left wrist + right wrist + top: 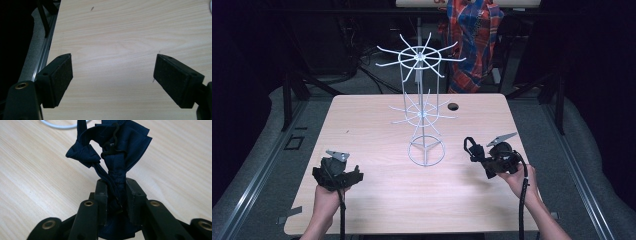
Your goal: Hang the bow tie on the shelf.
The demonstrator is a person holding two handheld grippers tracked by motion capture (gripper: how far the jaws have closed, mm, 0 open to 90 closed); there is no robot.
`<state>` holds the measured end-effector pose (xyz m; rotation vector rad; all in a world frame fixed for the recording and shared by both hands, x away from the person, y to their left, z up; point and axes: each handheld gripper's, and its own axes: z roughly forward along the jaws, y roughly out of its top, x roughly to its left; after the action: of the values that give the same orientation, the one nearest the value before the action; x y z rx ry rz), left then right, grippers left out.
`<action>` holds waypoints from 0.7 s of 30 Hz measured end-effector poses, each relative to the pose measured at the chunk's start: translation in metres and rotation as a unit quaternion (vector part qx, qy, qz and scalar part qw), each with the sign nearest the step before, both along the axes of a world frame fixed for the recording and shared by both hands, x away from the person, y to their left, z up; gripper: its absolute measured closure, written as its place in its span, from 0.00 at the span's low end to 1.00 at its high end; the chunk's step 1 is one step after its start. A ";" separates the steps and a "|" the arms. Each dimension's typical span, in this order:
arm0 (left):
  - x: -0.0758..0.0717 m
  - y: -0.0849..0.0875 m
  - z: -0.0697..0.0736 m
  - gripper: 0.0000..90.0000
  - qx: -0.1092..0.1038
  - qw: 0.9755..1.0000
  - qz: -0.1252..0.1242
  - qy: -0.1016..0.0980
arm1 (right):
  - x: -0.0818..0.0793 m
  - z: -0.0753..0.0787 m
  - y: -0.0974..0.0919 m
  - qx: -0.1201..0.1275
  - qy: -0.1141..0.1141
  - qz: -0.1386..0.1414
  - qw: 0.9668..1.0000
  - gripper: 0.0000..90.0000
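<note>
A white wire rack with two tiers of spoke-like hooks stands upright at the table's middle. My right gripper hovers to the right of its ring base, shut on a dark navy bow tie. In the right gripper view the jaws pinch the tie's band, and the bow with its small black hook sticks out past them. A bit of the rack's white base shows beyond. My left gripper rests at the front left, open over bare wood, with nothing between its pads.
The light wooden table has a small round hole behind the rack. A plaid cloth hangs beyond the far edge. Metal rails and dark frame legs flank the table on both sides.
</note>
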<state>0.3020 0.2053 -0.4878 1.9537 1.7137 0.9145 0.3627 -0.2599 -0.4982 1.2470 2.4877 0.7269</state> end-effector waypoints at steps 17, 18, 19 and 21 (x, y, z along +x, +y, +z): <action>0.000 0.000 0.000 0.18 -0.001 1.000 -0.001 -0.001 | -0.004 0.007 0.003 -0.001 -0.023 0.009 1.000 0.82; 0.000 0.001 0.000 0.18 -0.001 1.000 -0.001 -0.001 | -0.004 0.007 0.003 0.001 -0.023 0.011 1.000 0.82; 0.000 0.001 0.000 0.18 -0.002 1.000 -0.001 -0.002 | -0.004 0.007 0.004 0.000 -0.024 0.012 1.000 0.82; 0.000 0.001 0.000 0.18 -0.003 1.000 -0.002 -0.002 | -0.004 0.007 0.005 -0.001 -0.027 0.009 1.000 0.82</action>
<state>0.3016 0.2058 -0.4875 1.9510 1.7073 0.9102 0.3589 -0.2552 -0.4912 1.1888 2.4587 0.7522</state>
